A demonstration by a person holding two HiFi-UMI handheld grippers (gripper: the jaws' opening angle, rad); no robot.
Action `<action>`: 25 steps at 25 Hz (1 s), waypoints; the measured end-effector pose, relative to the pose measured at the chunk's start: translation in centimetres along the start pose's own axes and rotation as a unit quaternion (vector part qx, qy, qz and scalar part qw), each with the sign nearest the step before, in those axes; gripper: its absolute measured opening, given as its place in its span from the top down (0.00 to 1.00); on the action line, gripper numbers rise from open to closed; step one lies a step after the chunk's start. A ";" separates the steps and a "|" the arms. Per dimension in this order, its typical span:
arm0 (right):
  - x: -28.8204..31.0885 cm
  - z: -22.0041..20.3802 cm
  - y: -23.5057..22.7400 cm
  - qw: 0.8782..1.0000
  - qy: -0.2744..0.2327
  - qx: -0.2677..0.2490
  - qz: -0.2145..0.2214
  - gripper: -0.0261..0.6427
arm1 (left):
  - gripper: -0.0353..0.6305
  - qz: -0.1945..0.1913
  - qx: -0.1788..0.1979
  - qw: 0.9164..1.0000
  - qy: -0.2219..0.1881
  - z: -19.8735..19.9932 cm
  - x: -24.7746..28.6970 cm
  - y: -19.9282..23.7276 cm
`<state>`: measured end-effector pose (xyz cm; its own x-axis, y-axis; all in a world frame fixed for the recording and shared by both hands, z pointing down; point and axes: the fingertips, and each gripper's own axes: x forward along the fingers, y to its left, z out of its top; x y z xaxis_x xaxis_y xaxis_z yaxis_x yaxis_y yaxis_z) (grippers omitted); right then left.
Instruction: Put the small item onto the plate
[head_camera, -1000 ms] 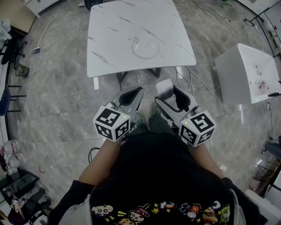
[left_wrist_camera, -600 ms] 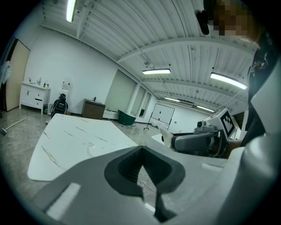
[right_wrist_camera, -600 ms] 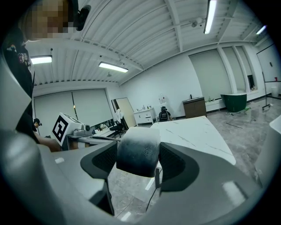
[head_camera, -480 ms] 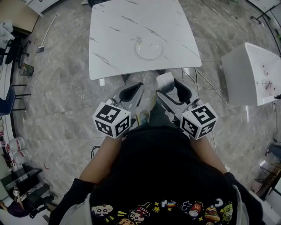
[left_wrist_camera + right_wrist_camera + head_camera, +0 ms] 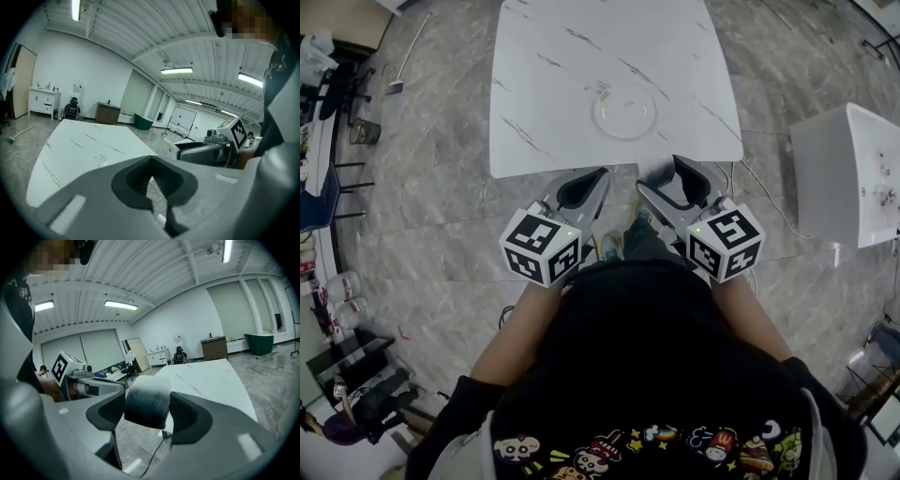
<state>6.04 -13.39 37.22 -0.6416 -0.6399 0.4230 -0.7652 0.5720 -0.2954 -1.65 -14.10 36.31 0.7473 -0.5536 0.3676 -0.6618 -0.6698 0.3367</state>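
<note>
In the head view, the white marble table (image 5: 581, 84) now sits nearer than a second ago. The tips of both grippers reach its near edge, where before they hung over the grey floor (image 5: 422, 216) short of it. The left gripper (image 5: 592, 180) is at the left and the right gripper (image 5: 662, 178) just beside it. The right one holds the small item (image 5: 654, 170), a pale block, at the table's near edge. The clear plate (image 5: 624, 112) lies farther in on the tabletop, apart from the item. A white cabinet (image 5: 853, 173) stands to the right of the table, closer to the frame's edge than earlier.

In the left gripper view, the left gripper's (image 5: 151, 168) jaws are clenched together with nothing in the dark hollow between them. The table (image 5: 79, 140) spreads beyond, the plate (image 5: 102, 160) faint on it. The right gripper shows at the right.

In the right gripper view, the right gripper's (image 5: 146, 404) jaws grasp the small item (image 5: 146, 399) by its two sides. The table (image 5: 211, 378) runs far-right behind it. The left gripper shows at the left.
</note>
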 end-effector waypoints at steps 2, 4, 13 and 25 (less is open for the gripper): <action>0.9 0.3 -1.5 1.000 0.007 0.002 0.009 0.49 | 0.95 0.007 -0.004 1.000 0.007 0.5 1.5 0.7; 2.0 0.6 -3.1 1.000 0.011 0.002 0.018 0.49 | 0.95 0.014 -0.007 1.000 0.010 0.9 3.1 1.4; 9.1 0.3 -9.3 0.999 0.038 0.002 0.020 0.49 | 0.95 0.061 -0.044 0.997 0.023 0.2 5.9 6.5; 17.4 -4.1 -12.2 0.992 0.125 -0.003 -0.009 0.50 | 0.95 0.041 -0.092 0.994 0.046 -1.8 7.5 12.2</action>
<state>4.46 -29.37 51.68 -0.5947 -0.5025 0.6275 -0.7751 0.5656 -0.2816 -4.24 -25.52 44.68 0.6867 -0.5501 0.4752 -0.7270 -0.5172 0.4517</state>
